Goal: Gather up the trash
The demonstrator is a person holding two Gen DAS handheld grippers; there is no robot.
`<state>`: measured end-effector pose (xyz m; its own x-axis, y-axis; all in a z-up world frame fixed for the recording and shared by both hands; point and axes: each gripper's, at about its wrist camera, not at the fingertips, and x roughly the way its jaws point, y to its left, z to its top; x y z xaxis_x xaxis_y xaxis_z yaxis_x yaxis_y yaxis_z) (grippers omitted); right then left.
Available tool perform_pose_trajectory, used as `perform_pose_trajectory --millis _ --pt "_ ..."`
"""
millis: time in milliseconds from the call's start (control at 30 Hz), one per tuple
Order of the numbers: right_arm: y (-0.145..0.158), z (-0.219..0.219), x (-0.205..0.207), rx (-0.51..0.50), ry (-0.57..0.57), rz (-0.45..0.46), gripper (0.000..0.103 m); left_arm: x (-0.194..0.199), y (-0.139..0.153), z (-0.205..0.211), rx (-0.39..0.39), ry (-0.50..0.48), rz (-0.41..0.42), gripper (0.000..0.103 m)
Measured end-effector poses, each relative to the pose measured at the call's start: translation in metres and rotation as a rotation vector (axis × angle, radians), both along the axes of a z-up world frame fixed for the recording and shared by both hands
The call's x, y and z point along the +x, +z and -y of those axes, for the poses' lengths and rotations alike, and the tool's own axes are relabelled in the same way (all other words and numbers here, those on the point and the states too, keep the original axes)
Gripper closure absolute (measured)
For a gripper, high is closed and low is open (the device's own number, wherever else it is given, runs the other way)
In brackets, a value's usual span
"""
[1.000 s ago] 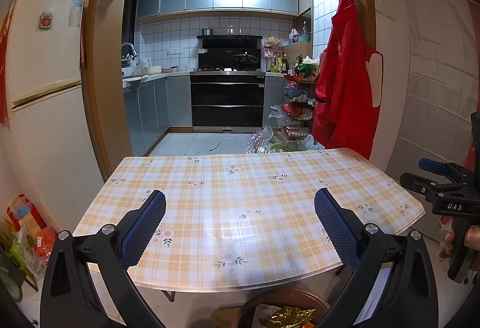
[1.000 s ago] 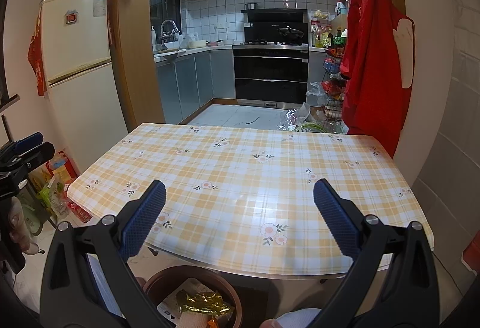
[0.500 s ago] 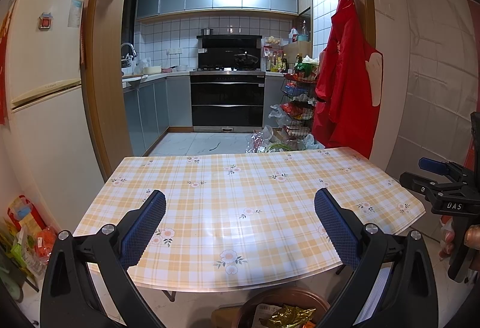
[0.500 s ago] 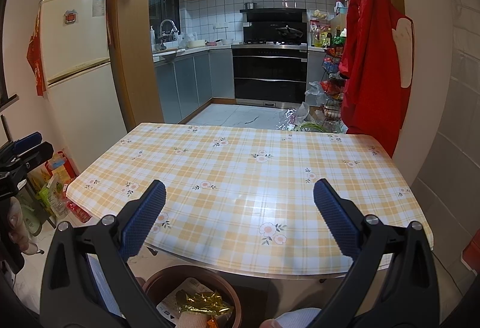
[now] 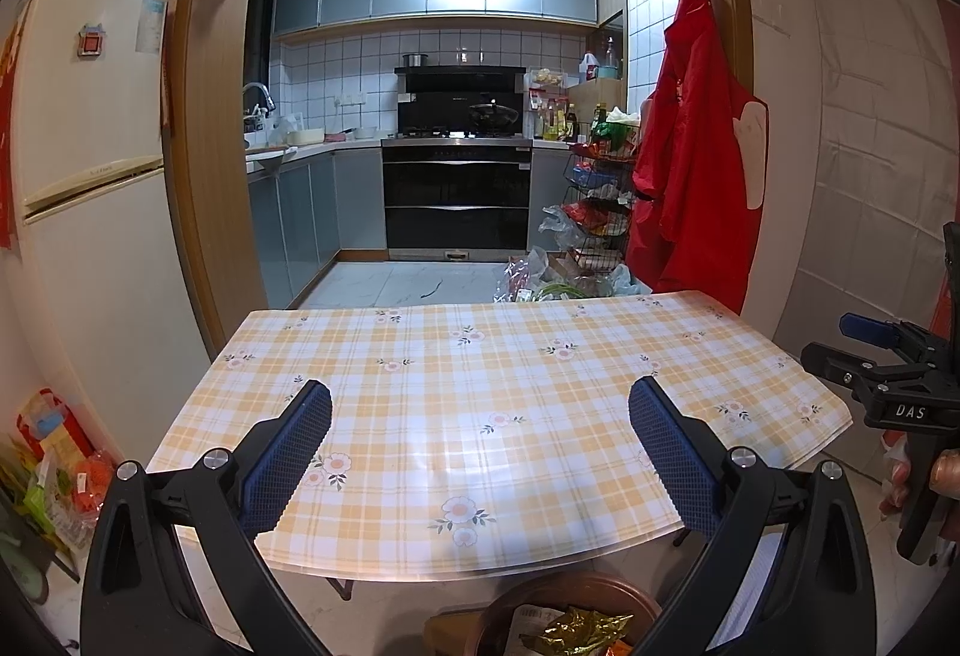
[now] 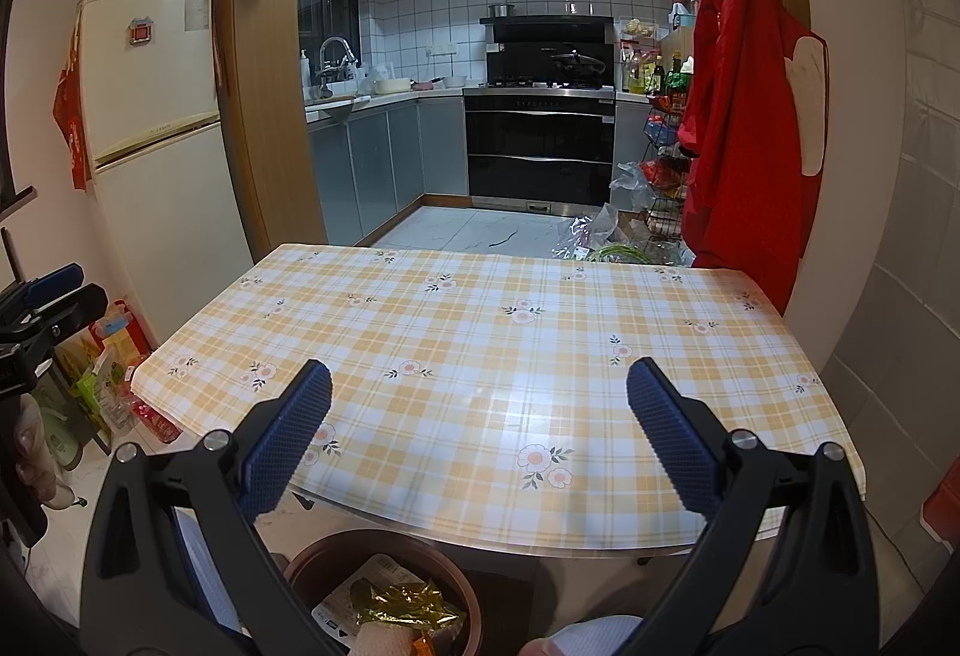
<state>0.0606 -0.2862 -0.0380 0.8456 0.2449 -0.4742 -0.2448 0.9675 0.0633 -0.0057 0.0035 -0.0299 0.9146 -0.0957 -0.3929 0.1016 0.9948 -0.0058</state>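
A brown round bin (image 6: 324, 566) stands on the floor below the table's near edge, holding a crumpled gold wrapper (image 6: 402, 605), paper and other trash. The same bin (image 5: 516, 602) shows at the bottom of the left wrist view with the gold wrapper (image 5: 579, 635) inside. My left gripper (image 5: 480, 404) hangs open over the near part of the checked tablecloth (image 5: 480, 392), nothing between its blue pads. My right gripper (image 6: 479, 401) is also open and empty above the table (image 6: 510, 344). Each gripper appears at the side of the other's view: right (image 5: 864, 350), left (image 6: 54, 296).
A cream fridge (image 6: 150, 116) stands left, with bags and packets on the floor (image 6: 114, 380) beside it. Red aprons (image 6: 744, 116) hang on the right wall. Behind the table lie plastic bags (image 6: 594, 242), a wire rack and the kitchen with a black oven (image 6: 540, 152).
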Motion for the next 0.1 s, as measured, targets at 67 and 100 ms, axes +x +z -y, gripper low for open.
perform_pose_trajectory --millis 67,100 --pt "0.0 0.0004 0.0 -0.001 0.0 0.0 0.006 -0.0002 -0.0006 -0.0003 -0.002 0.002 -0.002 0.006" --pt "0.0001 -0.0001 0.0 0.0 0.0 0.0 0.006 -0.0005 -0.0008 -0.0007 -0.002 0.004 -0.002 0.006"
